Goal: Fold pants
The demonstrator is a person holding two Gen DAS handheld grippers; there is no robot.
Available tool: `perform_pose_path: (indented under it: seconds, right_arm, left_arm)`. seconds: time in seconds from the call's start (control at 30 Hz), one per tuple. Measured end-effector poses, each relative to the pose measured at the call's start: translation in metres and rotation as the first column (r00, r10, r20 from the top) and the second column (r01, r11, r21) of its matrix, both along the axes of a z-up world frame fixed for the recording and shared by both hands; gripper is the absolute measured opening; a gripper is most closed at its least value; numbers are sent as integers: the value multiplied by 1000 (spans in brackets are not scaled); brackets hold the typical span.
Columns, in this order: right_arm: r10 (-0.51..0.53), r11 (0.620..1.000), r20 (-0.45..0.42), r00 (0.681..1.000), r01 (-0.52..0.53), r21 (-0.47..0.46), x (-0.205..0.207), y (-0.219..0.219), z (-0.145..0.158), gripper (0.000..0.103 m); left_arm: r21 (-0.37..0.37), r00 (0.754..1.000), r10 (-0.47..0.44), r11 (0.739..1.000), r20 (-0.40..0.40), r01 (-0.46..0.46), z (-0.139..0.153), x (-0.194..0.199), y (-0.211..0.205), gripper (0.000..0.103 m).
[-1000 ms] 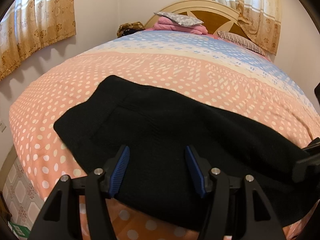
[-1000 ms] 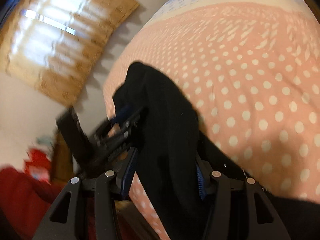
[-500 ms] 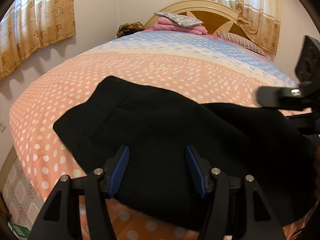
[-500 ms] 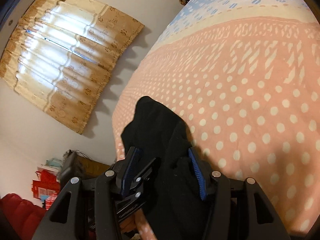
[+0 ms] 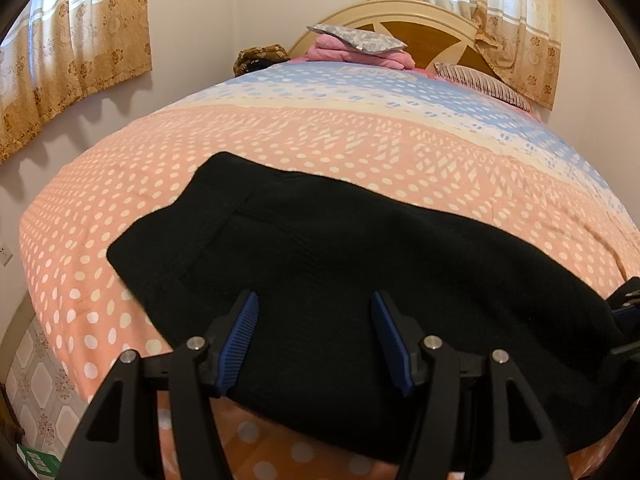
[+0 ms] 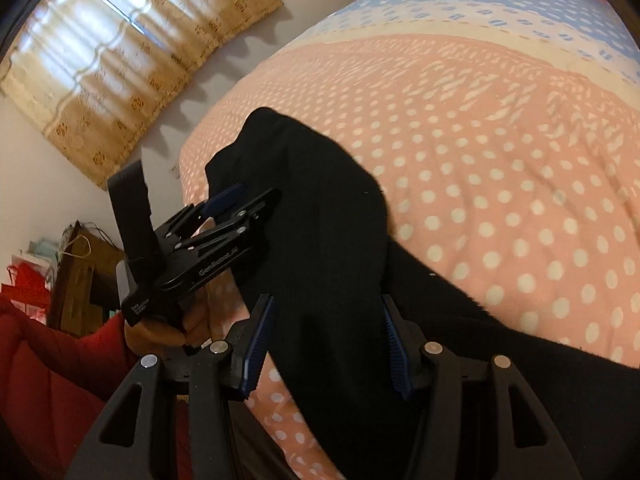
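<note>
The black pants (image 5: pixel 360 280) lie flat on the bed (image 5: pixel 360 144), close to its near edge, with their long axis running across in front of me from left to right. The waistband end sits off to my left and the rest stretches away to the right, past the edge of my left view. My left tongs (image 5: pixel 314 344) hover just above the near hem about midway along the cloth, fingers spread wide with nothing between them. My right tongs (image 6: pixel 326 344) are over at the right-hand stretch of the pants, also spread wide. Black cloth fills the gap between the blue pads (image 6: pixel 260 344), but they stand apart from it, so I judge they have no hold. Looking along the pants from there, I see my left tongs beside the near edge. The waistband end lies nearer my left hand and the leg end nearer my right, so I judge any lengthwise fold would carry one end along that left-right line
</note>
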State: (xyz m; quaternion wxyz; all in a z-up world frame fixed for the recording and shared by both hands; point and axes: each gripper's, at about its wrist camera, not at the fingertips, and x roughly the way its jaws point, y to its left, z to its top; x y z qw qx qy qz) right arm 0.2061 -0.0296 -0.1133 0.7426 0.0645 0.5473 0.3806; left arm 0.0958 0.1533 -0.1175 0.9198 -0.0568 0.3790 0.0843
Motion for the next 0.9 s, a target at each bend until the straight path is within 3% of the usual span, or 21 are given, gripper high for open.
perform_pose_path:
  seconds: [0.13,0.33,0.47,0.53,0.6,0.7,0.77,0.8,0.9]
  right_arm:
    - [29,996,-9,1000,-28,88,1,0,5,60]
    - [-18,978,-104,994,39,205,40,14,-25,61]
    - [-64,907,-195,979,138,399,65,25,-33,61]
    - [-130,886,-219,967,212,411,76,24,-38,61]
    - [-175,891,-229,958,253,377,85,19,-43,61]
    - [-259,829,-294,920,368,421,105,-12,-45,61]
    - [-248,785,-360,899,404,469,121,-27,-46,61]
    - [-234,790,-375,897,401,464,125,-27,-48,61]
    - [-211,863,-324,922,332,381,131,-14,-49,59]
  left_arm:
    - [9,1000,4,1000,4,-4,-1,0,0,62]
    - [1,1000,0,1000,-2,0,-1,1,2,62]
    - [16,1000,-3,1000,4,3,-1,0,0,62]
    - [22,1000,-12,1000,1,12,-1,1,1,63]
    - [39,1000,-29,999,-1,29,-2,1,0,63]
    - [57,999,-40,998,4,40,-4,0,-1,63]
    - [66,999,-40,997,9,40,-5,0,-3,63]
    - [69,999,-42,997,11,41,-6,-1,-3,63]
    - [60,999,-48,997,12,47,-6,0,-2,63]
